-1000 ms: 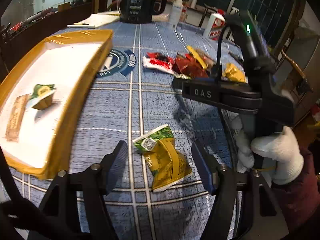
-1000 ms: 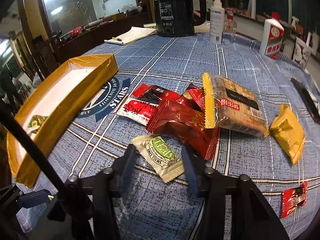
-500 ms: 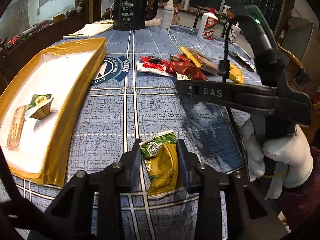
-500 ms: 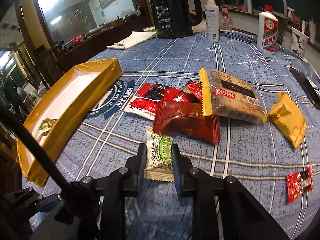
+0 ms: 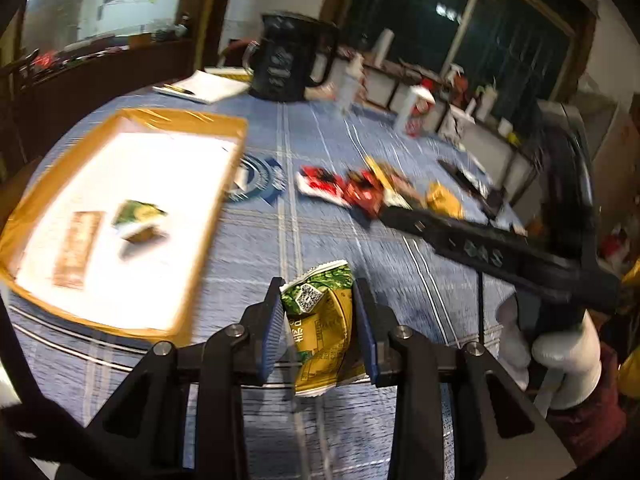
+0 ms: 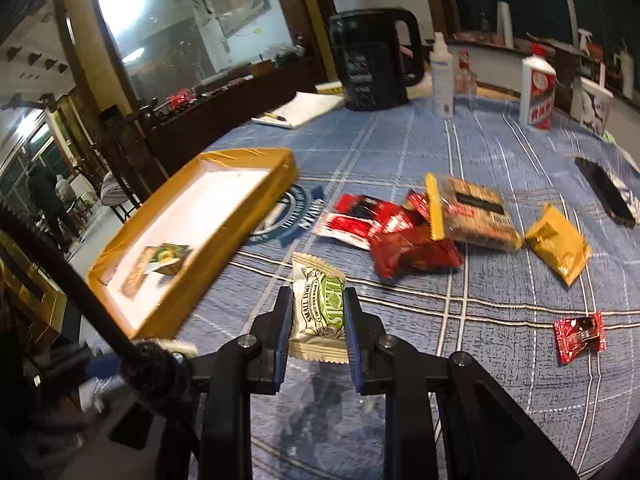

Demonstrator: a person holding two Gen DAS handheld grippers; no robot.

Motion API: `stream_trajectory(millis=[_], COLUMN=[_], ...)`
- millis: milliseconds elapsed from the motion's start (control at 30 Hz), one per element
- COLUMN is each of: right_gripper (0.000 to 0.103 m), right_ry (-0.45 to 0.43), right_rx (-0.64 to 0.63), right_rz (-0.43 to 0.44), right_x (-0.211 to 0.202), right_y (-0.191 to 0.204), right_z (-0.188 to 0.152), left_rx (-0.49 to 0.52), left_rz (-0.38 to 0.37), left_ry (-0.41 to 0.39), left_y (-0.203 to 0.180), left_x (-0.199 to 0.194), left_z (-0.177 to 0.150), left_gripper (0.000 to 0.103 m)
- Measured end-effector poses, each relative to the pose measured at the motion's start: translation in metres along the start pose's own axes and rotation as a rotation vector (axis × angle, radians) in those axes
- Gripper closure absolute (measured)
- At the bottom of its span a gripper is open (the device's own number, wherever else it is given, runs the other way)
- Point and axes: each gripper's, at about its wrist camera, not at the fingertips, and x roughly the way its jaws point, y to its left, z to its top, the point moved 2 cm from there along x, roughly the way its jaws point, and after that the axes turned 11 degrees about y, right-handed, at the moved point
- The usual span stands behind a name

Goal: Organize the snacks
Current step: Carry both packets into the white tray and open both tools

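Observation:
My left gripper (image 5: 318,308) is shut on a green and yellow snack packet (image 5: 320,320), held above the blue checked tablecloth. My right gripper (image 6: 318,316) is shut on a cream packet with green print (image 6: 318,308), also lifted off the cloth. The gold-rimmed white tray (image 5: 208,216) lies to the left and holds a green packet (image 5: 138,222) and a brown bar (image 5: 76,250); it also shows in the right wrist view (image 6: 256,210). A pile of red packets (image 6: 400,236), a clear cracker pack (image 6: 472,216) and a yellow packet (image 6: 560,244) lie on the cloth.
A small red packet (image 6: 580,334) lies at the right. A black kettle (image 6: 372,60), a notepad (image 6: 300,110), a white spray bottle (image 6: 442,76) and a white jar (image 6: 538,92) stand at the far edge. A black remote (image 6: 608,192) lies far right.
Both grippers closed on their packets and lifted them off the cloth. Both views have swung left, toward the tray.

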Motion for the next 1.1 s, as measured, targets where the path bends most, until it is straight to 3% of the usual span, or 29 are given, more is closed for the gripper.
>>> stream_trajectory(millis=[233,433,733,933,1100], right_gripper=[0.08,0.08,0.08,0.08,0.08], right_ry=[-0.028,-0.018,0.058,0.128,0.153], right_rx=[-0.065,-0.125,-0.165,-0.143,-0.149], right_rz=[0.046,0.078,0.109,0.101,0.089], right_x=[-0.015,-0.007,0.043,0.092,0.111], right_y=[0.041,0.08,0.125,0.132,0.135], right_z=[0.01,0.029,0.055,0.068,0.07], left_rx=[-0.105,-0.172,-0.293,-0.319,-0.33], left_rz=[0.046,0.088,0.08,0.087,0.084], left_ry=[-0.094,-0.134,-0.061,-0.007,0.019], left_y=[0.063,0.11,0.179,0.202,0.215], left_x=[-0.042,-0.057,-0.019,0.007,0.019], left_z=[0.026,0.054,0.099,0.104,0.104], left_gripper=[0.067,0.067,0.067,0.067,0.067])
